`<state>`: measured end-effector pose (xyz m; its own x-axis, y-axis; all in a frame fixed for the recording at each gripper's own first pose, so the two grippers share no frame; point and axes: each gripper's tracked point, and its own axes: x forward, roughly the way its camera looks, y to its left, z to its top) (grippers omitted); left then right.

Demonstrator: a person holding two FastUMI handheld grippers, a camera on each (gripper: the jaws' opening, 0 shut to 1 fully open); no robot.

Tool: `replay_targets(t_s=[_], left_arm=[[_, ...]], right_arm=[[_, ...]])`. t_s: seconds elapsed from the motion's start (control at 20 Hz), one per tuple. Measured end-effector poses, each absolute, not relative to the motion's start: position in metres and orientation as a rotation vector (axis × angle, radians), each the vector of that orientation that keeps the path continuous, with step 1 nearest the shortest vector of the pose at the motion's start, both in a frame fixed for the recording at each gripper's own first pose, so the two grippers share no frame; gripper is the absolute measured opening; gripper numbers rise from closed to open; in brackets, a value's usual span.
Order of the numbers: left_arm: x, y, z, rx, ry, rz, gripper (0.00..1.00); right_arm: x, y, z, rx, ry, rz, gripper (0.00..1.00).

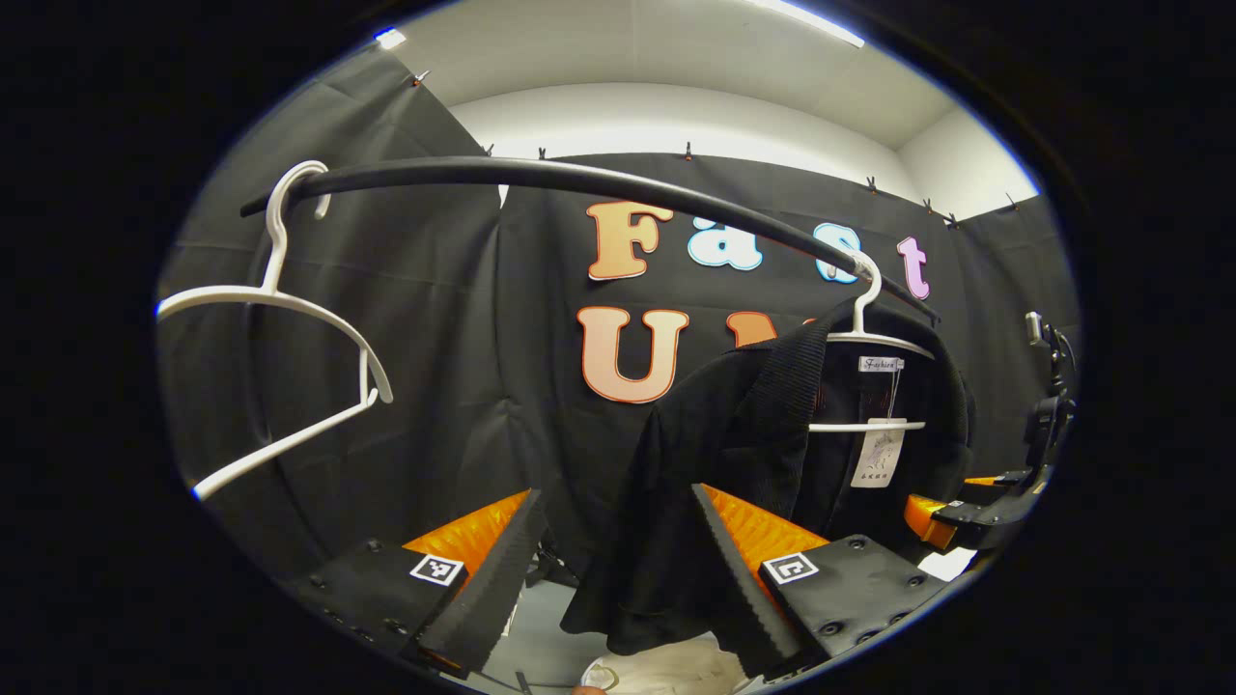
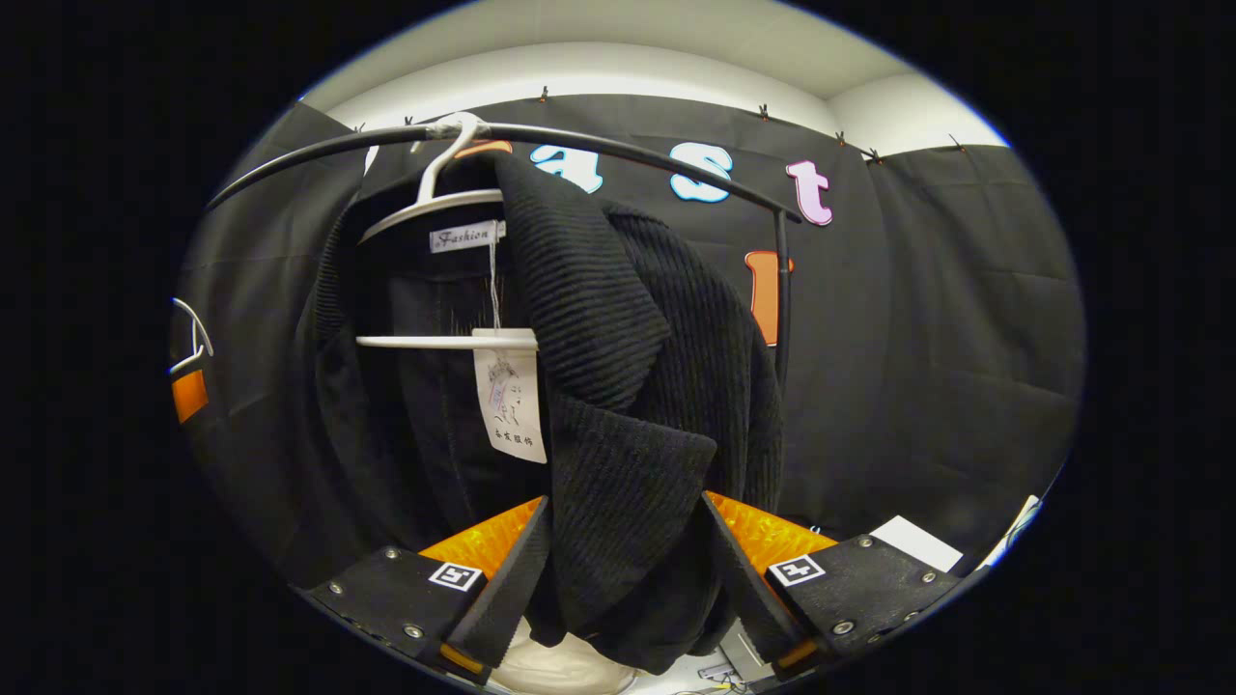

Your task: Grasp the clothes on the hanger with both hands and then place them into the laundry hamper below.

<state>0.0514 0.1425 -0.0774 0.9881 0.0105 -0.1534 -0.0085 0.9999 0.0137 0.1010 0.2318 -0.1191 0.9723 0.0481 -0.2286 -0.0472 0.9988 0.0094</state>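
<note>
**Both grippers at the hanging black jacket**

In the left gripper view, the left gripper (image 1: 618, 569) has its ribbed, wedge-shaped fingers spread apart; the lower edge of the black jacket (image 1: 734, 454) hangs into the gap beside the right-hand finger, and whether that finger touches the cloth cannot be told. In the right gripper view, the right gripper (image 2: 623, 579) also stands open, with a thick fold of the jacket (image 2: 618, 405) filling the space between its fingers; the cloth seems to touch both, but a firm pinch cannot be made out.

The jacket is a coarse, ribbed knit with a wide lapel. It hangs on a slim white plastic hanger (image 2: 444, 203) from the curved black rail (image 1: 579, 179), a paper tag (image 2: 510, 405) dangling inside it. Along the rail from the jacket, an empty white hanger (image 1: 280, 328) hangs. A pale, rounded rim, probably the laundry hamper (image 2: 565, 666), sits below the jacket.

Both grippers point up toward the rail. The right gripper (image 1: 975, 512) also appears in the left gripper view, just beside the jacket's far edge.
</note>
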Motion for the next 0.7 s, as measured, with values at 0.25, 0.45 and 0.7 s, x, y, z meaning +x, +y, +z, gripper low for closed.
replay_targets(t_s=[0.25,0.45,0.7], left_arm=[[0.051,0.144,-0.082,0.016,0.159,0.027,0.97],[0.06,0.121,-0.093,0.013,0.177,-0.019,0.97],[0.083,0.077,-0.11,-0.017,0.191,-0.097,0.96]], right_arm=[[0.13,0.231,-0.124,0.009,0.229,0.053,0.92],[0.147,0.231,-0.131,0.036,0.248,0.055,0.89],[0.152,0.225,-0.131,0.054,0.257,0.07,0.59]])
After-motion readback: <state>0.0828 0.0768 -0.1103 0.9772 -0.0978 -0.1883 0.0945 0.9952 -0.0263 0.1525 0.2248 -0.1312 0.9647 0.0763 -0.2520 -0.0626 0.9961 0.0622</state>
